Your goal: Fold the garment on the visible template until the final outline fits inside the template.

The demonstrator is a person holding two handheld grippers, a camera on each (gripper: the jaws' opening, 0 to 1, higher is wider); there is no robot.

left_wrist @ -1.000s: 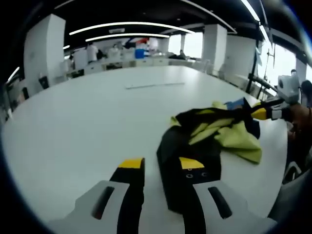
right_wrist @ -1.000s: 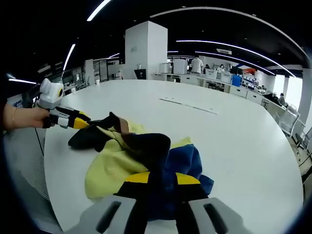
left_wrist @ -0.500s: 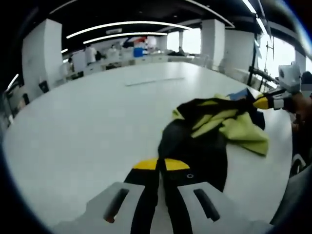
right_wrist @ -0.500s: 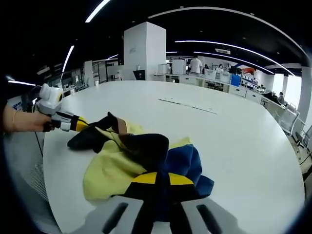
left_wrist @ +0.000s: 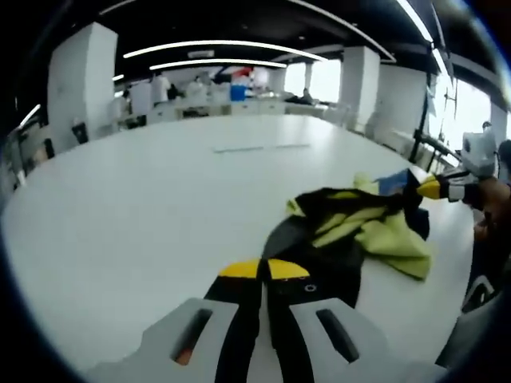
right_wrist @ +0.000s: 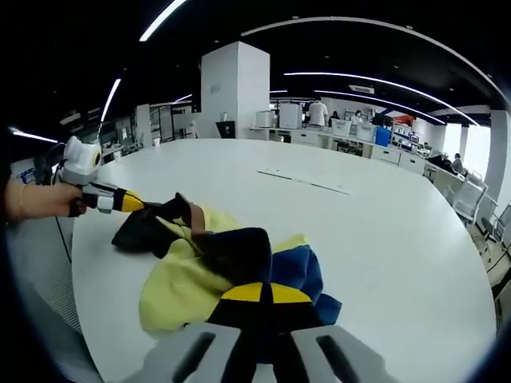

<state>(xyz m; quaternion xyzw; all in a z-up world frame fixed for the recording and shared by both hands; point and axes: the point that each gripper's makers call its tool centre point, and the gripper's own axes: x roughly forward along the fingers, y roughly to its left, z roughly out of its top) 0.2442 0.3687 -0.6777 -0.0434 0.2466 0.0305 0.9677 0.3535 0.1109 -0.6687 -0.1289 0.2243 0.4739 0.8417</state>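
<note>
Seemingly garment (left_wrist: 335, 239) pinched between jaws, crumpled

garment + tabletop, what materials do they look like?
Black, yellow and blue garment: soft matte fabric, judging by its limp crumpled folds; possibly thin synthetic, can't confirm. White round tabletop: hard, smooth, faintly glossy surface, likely laminate, going by its even sheen.

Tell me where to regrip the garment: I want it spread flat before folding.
Probably the yellow-green flap lying loose on the table. It's the freest edge, so come from the table side, low and flat, with one hand-held gripper. The left pinches the black end, the right the blue part; the garment is bunched between them.
</note>
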